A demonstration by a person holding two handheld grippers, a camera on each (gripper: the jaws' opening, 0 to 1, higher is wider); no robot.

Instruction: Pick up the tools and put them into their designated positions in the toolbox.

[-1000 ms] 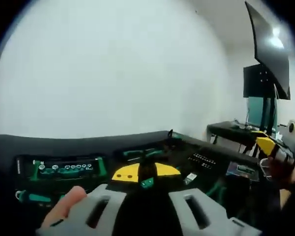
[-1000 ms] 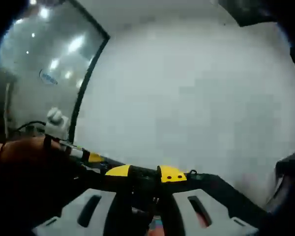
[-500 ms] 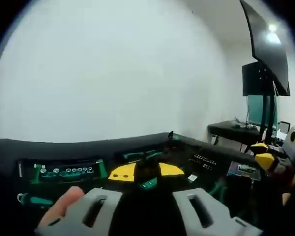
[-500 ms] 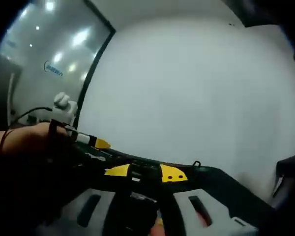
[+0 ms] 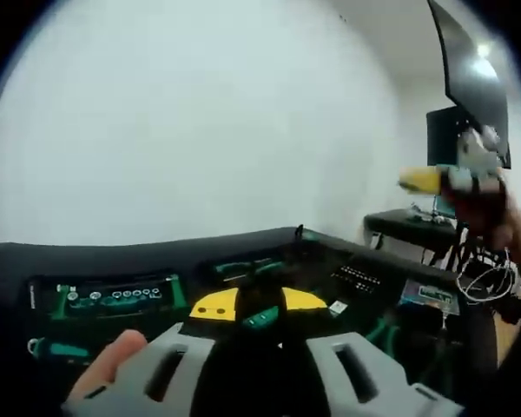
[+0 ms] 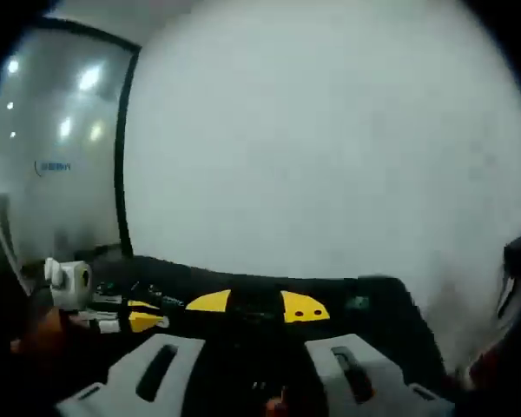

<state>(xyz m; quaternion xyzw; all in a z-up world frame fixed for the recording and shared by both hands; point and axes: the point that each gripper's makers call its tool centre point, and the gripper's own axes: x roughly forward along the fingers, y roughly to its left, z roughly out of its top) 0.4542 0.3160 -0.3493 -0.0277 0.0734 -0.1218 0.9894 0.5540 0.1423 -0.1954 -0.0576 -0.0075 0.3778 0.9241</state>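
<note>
Over the open black toolbox (image 5: 243, 261) with green-handled tools, we held the left gripper (image 5: 262, 369), its grey fingers (image 5: 169, 373) wide and empty; the right gripper (image 6: 250, 375) hovered likewise, spread. Dim, blurred slots risked our seating a tool wrongly.

The toolbox (image 5: 243, 261) is a black case lying open and flat, its far wall running across the left gripper view. In its left part a row of silver sockets (image 5: 113, 296) sits in a green-trimmed holder. A green-handled tool (image 5: 56, 350) lies nearer, at the left edge. More green-handled tools (image 5: 247, 268) rest in slots near the middle, blurred.
</note>
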